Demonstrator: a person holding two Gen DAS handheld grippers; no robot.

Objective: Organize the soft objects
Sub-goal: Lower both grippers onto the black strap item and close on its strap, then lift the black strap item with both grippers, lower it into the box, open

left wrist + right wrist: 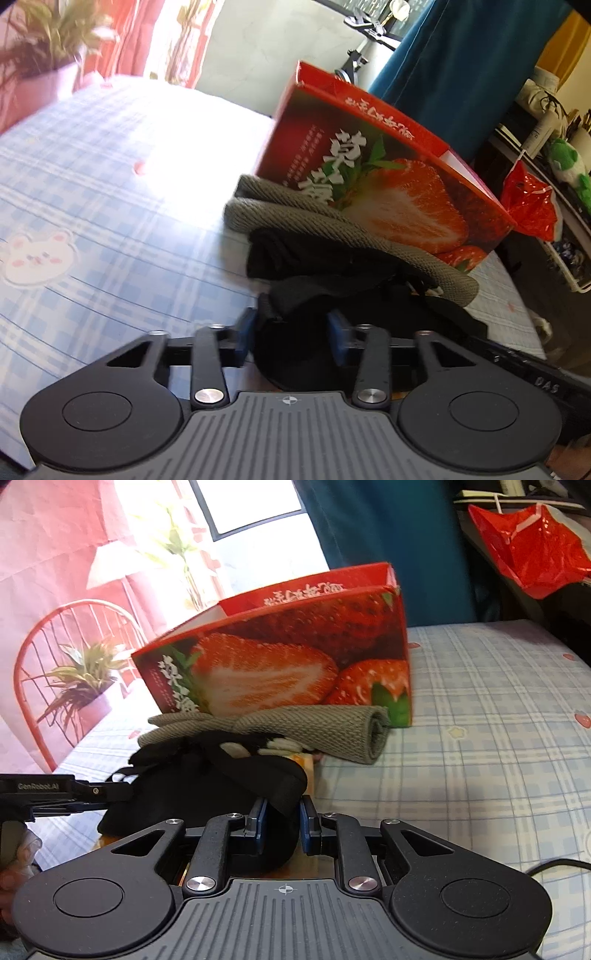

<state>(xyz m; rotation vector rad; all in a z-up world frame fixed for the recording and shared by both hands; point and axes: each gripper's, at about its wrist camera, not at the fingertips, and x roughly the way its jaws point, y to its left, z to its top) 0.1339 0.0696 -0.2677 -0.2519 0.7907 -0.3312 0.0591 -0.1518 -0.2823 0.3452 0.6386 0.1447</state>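
Both tools grip a black soft garment on the bed, in front of a strawberry box.

The open-topped strawberry box point(295, 657) stands on the checked bed point(498, 709); its contents cannot be seen. A rolled grey cloth point(295, 723) lies along the box's front, its long axis parallel to it. The black garment point(229, 775) is bunched just before the cloth. The right tool point(282, 825) is clamped on a fold of it; the left tool point(291, 334) has black fabric between its pads.

Left claw point(291, 338) around black cloth point(317, 295)
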